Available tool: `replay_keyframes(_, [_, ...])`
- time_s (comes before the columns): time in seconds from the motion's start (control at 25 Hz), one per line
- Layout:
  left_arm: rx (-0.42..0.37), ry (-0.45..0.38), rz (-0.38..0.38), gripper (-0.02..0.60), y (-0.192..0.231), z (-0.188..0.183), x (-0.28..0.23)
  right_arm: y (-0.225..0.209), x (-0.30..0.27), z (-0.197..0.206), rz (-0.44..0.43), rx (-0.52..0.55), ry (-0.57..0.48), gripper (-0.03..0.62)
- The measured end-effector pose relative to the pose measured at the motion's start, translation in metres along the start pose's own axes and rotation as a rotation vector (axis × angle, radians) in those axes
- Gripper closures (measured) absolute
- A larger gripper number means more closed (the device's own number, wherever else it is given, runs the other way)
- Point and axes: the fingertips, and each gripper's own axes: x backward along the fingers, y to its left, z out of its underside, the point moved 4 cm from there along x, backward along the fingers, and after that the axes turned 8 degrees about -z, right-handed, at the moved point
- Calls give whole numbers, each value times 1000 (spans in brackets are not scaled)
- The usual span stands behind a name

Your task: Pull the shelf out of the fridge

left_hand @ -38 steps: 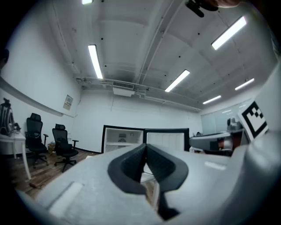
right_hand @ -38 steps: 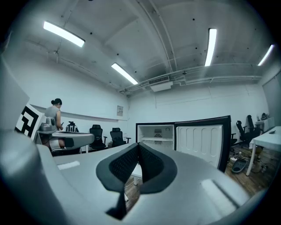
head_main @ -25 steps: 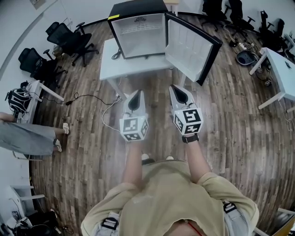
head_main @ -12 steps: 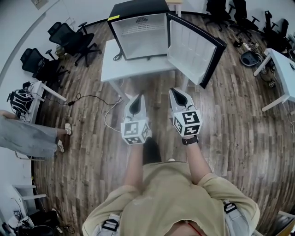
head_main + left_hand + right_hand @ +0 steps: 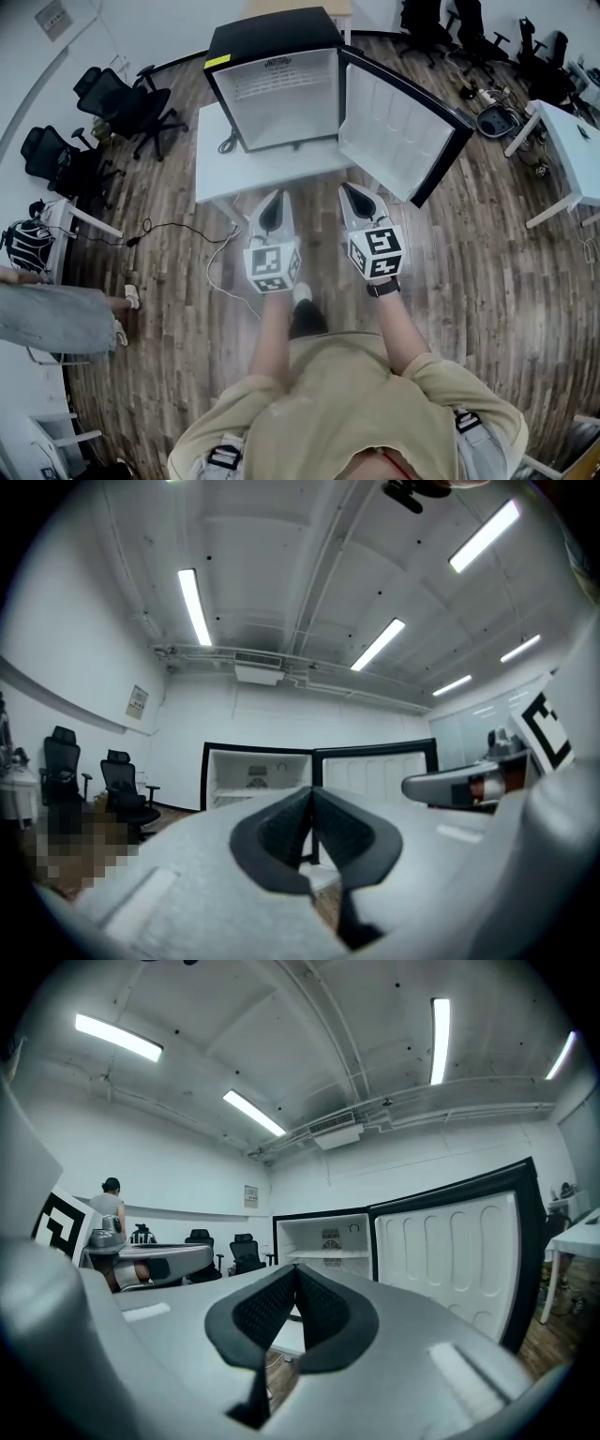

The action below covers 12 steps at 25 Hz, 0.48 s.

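Clenched and empty, the left gripper (image 5: 273,195) and right gripper (image 5: 348,188) would only shove the thin white shelf (image 5: 323,1254) inside the open black fridge (image 5: 272,37) at the white table's (image 5: 217,159) far edge.

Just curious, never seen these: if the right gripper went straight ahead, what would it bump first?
The right gripper would probably meet the front edge of the white table, or, if held higher, the open fridge standing on it. Nothing stands between; height is hard to judge.

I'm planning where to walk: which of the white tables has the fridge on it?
The middle table, straight ahead: the black fridge stands on it, its door swung open. The table at the far right shows no fridge.
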Motion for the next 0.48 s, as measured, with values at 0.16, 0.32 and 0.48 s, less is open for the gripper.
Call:
replay_keyframes(0.16, [18, 0, 37, 581, 35, -7, -53, -15, -58, -13, 40, -10, 7, 591])
replay_keyframes(0.32, [29, 1, 60, 581, 76, -8, -96, -19, -121, -20, 51, -10, 11, 591])
replay_keyframes(0.48, [28, -1, 77, 581, 115, -5, -132, -16, -183, -20, 41, -13, 25, 591])
